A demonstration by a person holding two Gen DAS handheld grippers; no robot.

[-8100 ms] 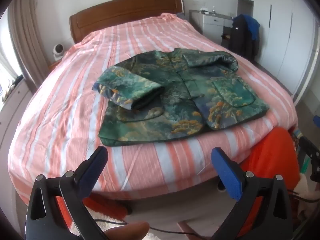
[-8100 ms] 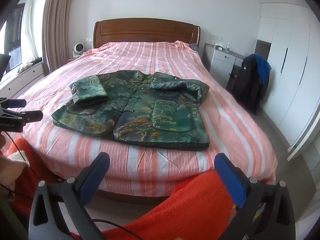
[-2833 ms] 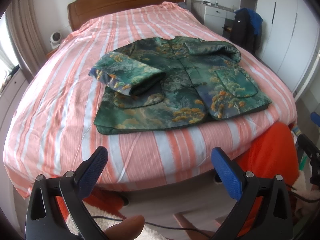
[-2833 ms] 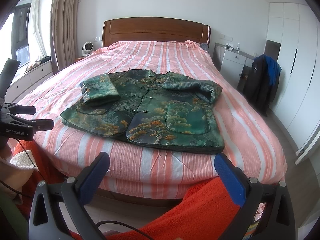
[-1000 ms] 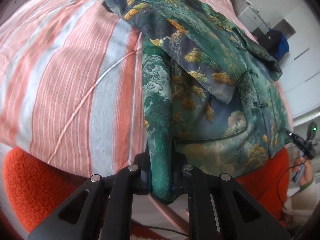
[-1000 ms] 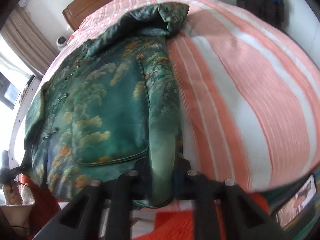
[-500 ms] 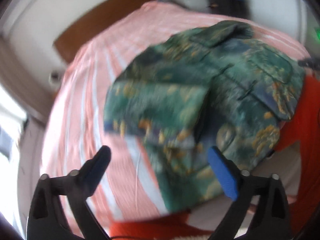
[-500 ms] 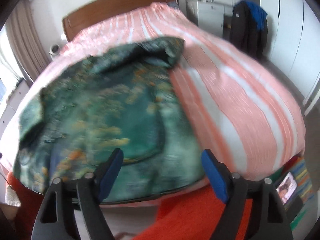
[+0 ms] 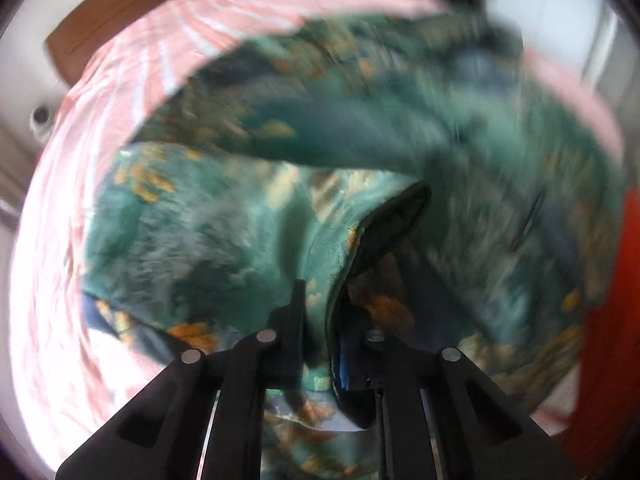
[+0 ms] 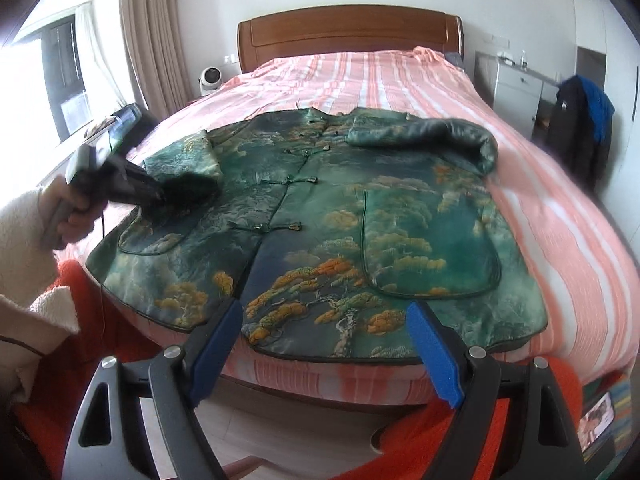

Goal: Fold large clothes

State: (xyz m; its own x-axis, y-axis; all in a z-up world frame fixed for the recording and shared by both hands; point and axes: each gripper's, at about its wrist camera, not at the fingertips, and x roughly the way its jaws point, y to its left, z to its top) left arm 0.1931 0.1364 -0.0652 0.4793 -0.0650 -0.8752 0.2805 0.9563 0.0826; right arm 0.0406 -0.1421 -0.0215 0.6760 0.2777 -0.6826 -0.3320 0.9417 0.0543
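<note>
Your right gripper (image 10: 324, 344) stands wide with nothing between its blue pads (image 10: 434, 354), hovering just short of the jacket's hem. The green jacket (image 10: 340, 216) lies face up across the foot of the striped bed (image 10: 400, 76), hem at the near edge, collar toward the headboard (image 10: 348, 34). On the jacket's left side, your left gripper (image 9: 320, 320) is clamped tight on the folded sleeve (image 9: 224, 232), your hand (image 10: 74, 216) just beside it. Past the jacket, a dark coat (image 10: 580, 120) hangs near the bed's far right.

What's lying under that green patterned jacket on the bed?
The green jacket lies on a pink striped bedspread, seen all around it. Anything else beneath is hidden. The left gripper pinches its folded sleeve.
</note>
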